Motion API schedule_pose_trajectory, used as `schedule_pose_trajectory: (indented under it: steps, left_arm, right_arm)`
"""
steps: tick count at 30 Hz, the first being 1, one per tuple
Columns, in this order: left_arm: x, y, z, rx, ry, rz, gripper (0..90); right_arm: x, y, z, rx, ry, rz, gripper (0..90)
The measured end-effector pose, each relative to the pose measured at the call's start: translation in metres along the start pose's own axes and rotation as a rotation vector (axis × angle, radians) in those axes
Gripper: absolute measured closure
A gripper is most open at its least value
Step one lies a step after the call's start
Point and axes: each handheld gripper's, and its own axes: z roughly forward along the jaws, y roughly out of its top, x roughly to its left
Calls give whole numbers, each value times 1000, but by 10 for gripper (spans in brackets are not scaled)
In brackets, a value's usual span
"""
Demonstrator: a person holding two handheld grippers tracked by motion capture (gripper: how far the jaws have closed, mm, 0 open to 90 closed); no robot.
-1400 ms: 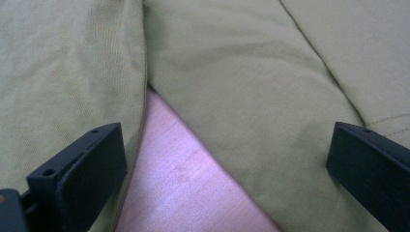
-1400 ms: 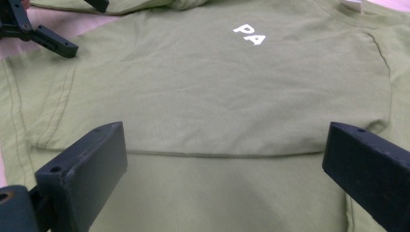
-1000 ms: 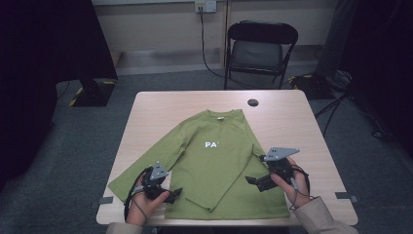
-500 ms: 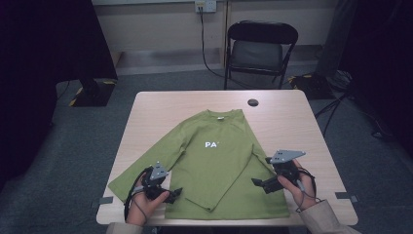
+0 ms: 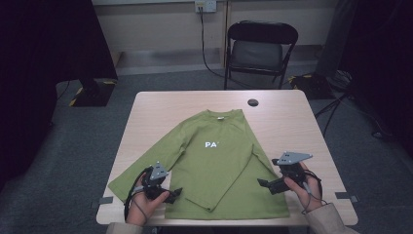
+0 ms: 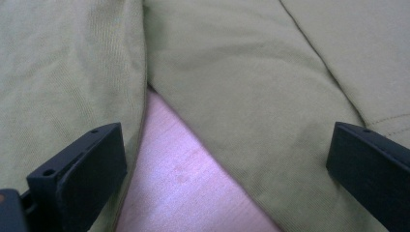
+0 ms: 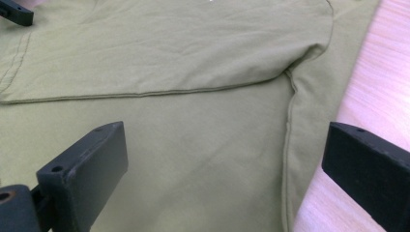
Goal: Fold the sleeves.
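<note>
A green shirt (image 5: 214,161) lies flat on the tabletop (image 5: 287,119), collar away from the person, one sleeve folded across its front. The left gripper (image 5: 171,195) sits low at the shirt's near left, fingers (image 6: 82,169) spread wide over the gap between sleeve and body, holding nothing. The right gripper (image 5: 265,184) hovers at the near right edge, fingers (image 7: 87,169) wide apart and empty.

A light wooden worktop (image 5: 160,112) with rounded corners stands on a grey carpeted floor (image 5: 73,146). Near its far edge lies a small round black disc (image 5: 253,102). Beyond it a black folding chair (image 5: 262,51) with a grey seat stands by the wall, where a black cable (image 5: 203,36) hangs from a white wall socket (image 5: 205,5). Dark curtains (image 5: 46,44) hang at left.
</note>
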Motion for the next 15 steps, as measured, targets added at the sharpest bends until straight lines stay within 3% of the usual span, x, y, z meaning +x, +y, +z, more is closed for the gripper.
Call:
schedule_pose_trajectory:
  steps: [15]
  left_arm:
    - [0, 0, 0, 0, 0, 0, 0]
  right_arm:
    - [-11, -15, -11, 5, -29, 25, 14]
